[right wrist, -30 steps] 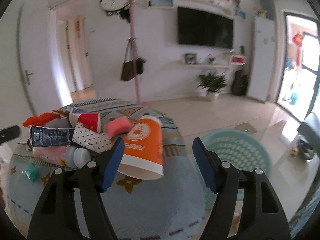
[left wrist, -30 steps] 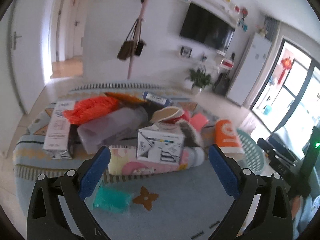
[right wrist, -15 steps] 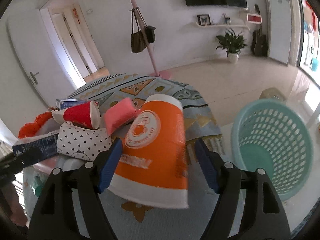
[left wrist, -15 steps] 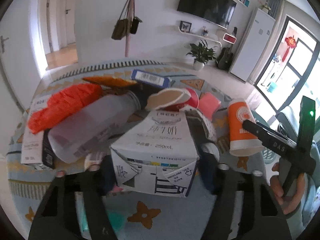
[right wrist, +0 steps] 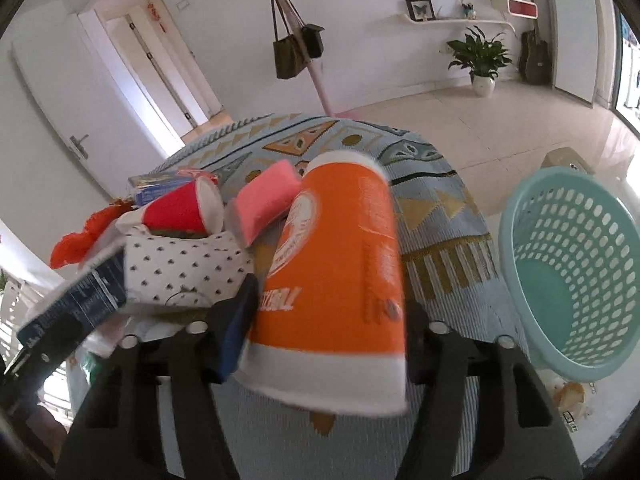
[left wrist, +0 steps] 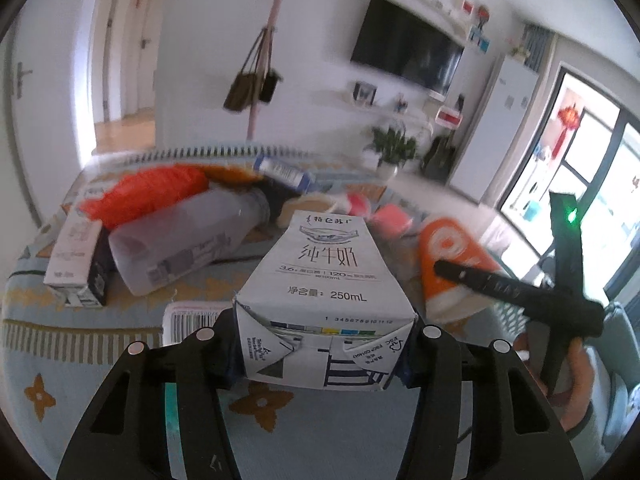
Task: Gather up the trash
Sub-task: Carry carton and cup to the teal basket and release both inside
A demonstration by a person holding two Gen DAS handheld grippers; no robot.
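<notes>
Two hand-held grippers are each clamped on a piece of rubbish above a round table covered with a pale blue patterned cloth (left wrist: 120,344). The left gripper (left wrist: 320,356) has its blue pads pressed against both sides of a white 250 mL milk carton with dark blue print (left wrist: 326,280), its jaws having just finished closing on it; the carton points away from the camera toward twelve o'clock, its folded base nearest the lens. At ten o'clock from the carton lies a translucent grey plastic bottle (left wrist: 188,240) on its side, with a crumpled orange plastic bag (left wrist: 148,192) beyond it and a small white and black box (left wrist: 76,264) at nine o'clock. The right gripper (right wrist: 324,332) has just been closing and now squeezes a tall orange paper cup with white rims (right wrist: 340,272), which lies tilted between the pads with its wide mouth toward the camera. At ten o'clock from the cup sits a pink sponge block (right wrist: 266,200), then a red paper cup (right wrist: 180,210) lying on its side, above a white paper cup with black dots (right wrist: 184,268). A mint-green perforated plastic basket (right wrist: 580,272) stands on the floor at three o'clock of the orange cup, just beside the table's edge.
</notes>
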